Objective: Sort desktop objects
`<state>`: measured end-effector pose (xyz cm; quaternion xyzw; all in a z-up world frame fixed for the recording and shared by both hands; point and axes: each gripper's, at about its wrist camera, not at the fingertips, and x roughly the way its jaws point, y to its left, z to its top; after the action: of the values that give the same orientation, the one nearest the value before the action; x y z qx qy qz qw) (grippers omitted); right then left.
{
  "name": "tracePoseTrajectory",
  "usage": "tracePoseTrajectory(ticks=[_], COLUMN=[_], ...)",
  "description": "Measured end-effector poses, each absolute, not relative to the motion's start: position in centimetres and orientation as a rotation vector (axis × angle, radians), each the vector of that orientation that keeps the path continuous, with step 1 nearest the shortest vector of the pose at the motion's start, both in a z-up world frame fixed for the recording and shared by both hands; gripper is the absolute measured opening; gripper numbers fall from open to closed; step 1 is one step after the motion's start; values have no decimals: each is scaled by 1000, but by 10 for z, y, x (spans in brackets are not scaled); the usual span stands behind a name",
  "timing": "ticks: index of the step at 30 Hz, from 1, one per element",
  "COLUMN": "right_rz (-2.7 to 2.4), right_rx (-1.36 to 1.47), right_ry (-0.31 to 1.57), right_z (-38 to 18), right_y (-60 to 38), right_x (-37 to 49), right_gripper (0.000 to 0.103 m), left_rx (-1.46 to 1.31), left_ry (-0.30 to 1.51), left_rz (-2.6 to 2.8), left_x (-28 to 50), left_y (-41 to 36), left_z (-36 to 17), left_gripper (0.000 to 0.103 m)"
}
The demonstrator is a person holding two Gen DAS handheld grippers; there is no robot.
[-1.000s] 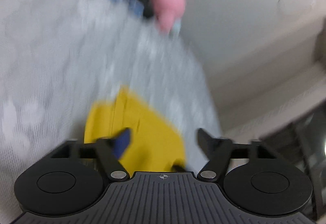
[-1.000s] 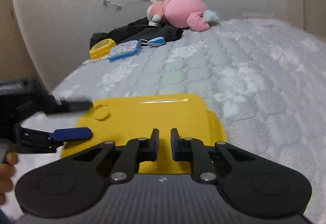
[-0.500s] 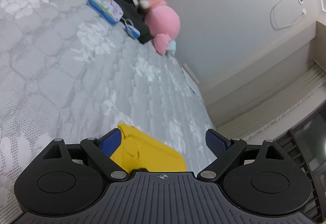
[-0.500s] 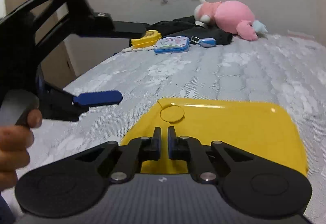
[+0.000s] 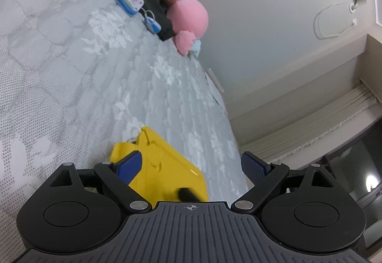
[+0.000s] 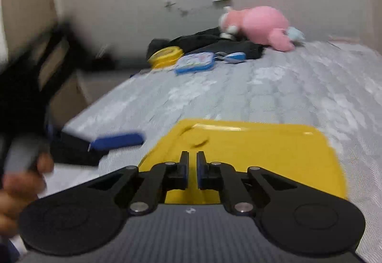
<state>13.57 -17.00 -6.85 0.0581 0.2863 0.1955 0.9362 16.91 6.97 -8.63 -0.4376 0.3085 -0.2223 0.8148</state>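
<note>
Holding the flat yellow plastic tray (image 6: 262, 155) by its near edge, your right gripper (image 6: 190, 173) had its jaws clenched; whether the rim sat pinched btwn the pads or just under them couldn't be told, since the pads hid the contact. Tray lay low over the grey quilted mattress (image 6: 274, 86), near the front edge, and looked empty.

Your left gripper (image 5: 191, 165) had its jaws released, spread wide, w/ the tray's corner showing btwn them in the left wrist view but no pad pressing on it. In the right wrist view that gripper was a blur at the tray's left side, your hand (image 6: 16, 191) on its handle.

Sorting items sat well apart at the far end by the wall: round yellow tin (image 6: 166, 54), blue-rimmed rectangular printed case (image 6: 194, 63), small blue-and-white keyring gadget (image 6: 232, 57), pink plush toy (image 6: 262, 26), all on or beside a black garment (image 6: 203, 42).

Step in hand, as judged: positioning the tray as the collecting spot, nothing loaded yet. Next move prob. called for bringing tray and items together, then sending the free left gripper to the closest small item, e.g. the case.
</note>
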Motion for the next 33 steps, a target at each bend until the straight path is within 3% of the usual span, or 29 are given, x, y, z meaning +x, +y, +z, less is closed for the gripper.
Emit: tracePoseTrajectory(ticks=[3,6,9,13,16,33], right_rz=[309,266,243,269,278,258], right_rx=[115,166,239,265,284,107], right_ry=[556,555,577,626,686,640], right_z=[-53,-49,-56,-70,-85,-84], right_y=[-202,-232,-248,-247,-245,-220], right_x=[134,135,137,143,148,134], right_gripper=[7,8,8,8,7,7], left_rx=[-858,-598,-443,-338,-300,-218], left_ry=[649,634,674,715,721,718], left_rz=[-480,-444,-436,-419,-416,-414], left_x=[163,151,150,153,150,143], left_y=[51,13,-12,-24,-28,-39], left_z=[-77,-64,-68,-76,-77,-78], left_gripper=[92,83,82,70,69,60])
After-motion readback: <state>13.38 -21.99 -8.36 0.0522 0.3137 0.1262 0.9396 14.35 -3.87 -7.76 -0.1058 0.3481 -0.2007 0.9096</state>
